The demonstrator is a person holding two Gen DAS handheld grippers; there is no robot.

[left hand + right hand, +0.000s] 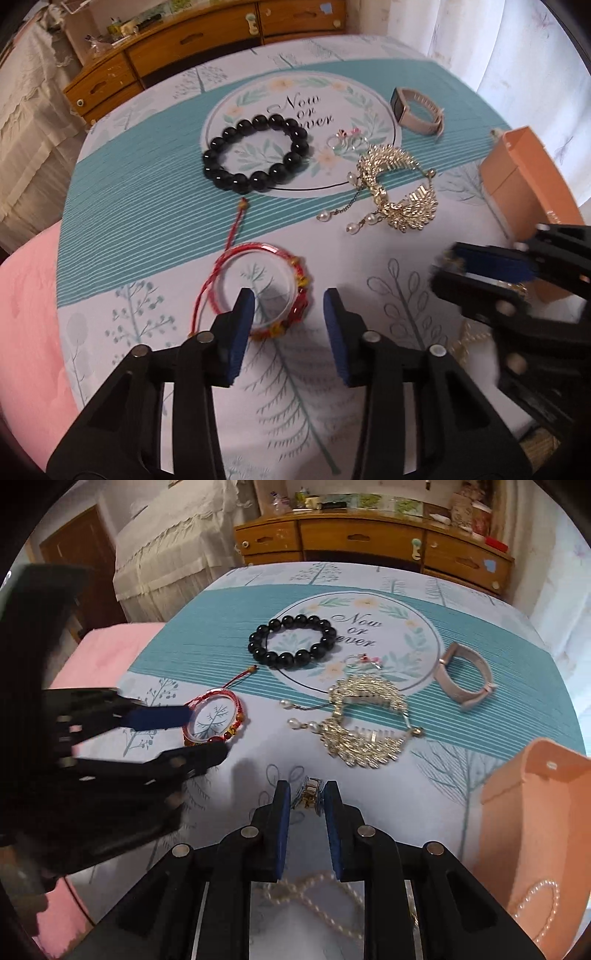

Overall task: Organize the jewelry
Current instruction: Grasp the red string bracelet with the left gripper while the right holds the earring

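**Right wrist: jaws clamped on a gold clasp, pearls hanging below**

Right wrist view shows the right gripper [306, 799] with its jaws nearly together, clamped on a small gold clasp [309, 796]; a pearl strand [317, 890] trails beneath the jaws toward the camera; ahead of the jaws lies the gold comb [364, 723] with its pearl drops; beyond that, the black bead bracelet [293, 638] rests on the printed circle of the cloth [192, 635]; ahead and to the right lies the watch band [465, 681]; close on the right stands the orange box [535, 834], a pearl loop showing on its side; to the left, the left gripper [199, 734] stands with its jaws apart on either side of the red bracelet [214, 720], touching or just beside its rim, I cannot tell which.

Left wrist view shows the left gripper [289, 317] with jaws apart and nothing held; the red bracelet [258, 288] lies between and just ahead of the blue pads [243, 314], one pad over its ring; the black bead bracelet [256, 153] lies further ahead; small rings [347, 140] sit beside it; the gold comb [395, 188] lies ahead to the right; the watch band [417, 110] is beyond it; the right gripper [491, 273] is blurred at the right, in front of the orange box [524, 184].
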